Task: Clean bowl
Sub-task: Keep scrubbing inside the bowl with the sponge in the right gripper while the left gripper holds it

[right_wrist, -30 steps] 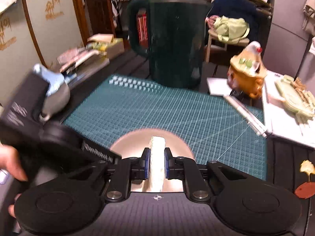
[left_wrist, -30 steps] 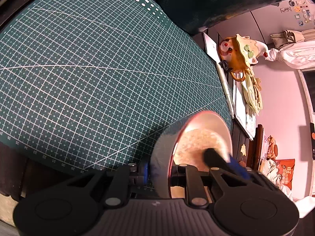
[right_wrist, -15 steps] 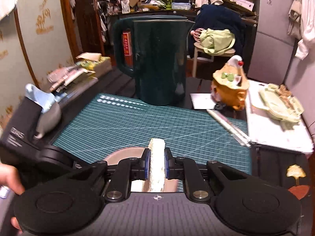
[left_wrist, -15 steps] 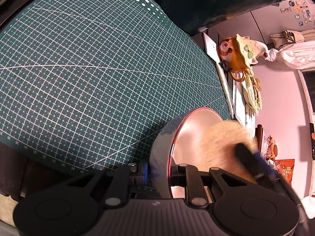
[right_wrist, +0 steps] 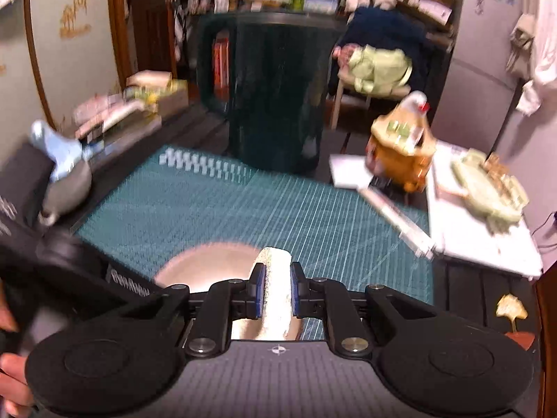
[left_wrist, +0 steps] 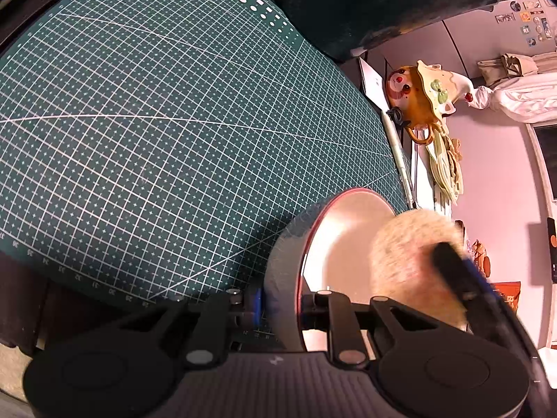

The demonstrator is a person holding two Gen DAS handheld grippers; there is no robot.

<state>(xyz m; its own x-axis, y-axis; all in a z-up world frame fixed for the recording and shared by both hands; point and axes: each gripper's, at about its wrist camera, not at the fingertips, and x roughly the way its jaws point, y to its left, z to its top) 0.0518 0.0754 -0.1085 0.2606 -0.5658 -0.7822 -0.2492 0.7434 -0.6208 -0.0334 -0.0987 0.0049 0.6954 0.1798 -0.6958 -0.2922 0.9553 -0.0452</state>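
One green cutting mat amid cluttered, dim room.

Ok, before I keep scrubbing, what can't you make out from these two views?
- Bowl base: right wrist view, hidden behind the right claw and sponge.
- Sponge-to-bowl contact: left wrist view, sponge motion-blurred.
- Remaining dirt: bowl interior partly covered by the sponge, both views.
- Left claw grip on the rim: cropped low in its own view.

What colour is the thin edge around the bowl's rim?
Red. The bowl has a thin red rim line, clearest in the left wrist view.
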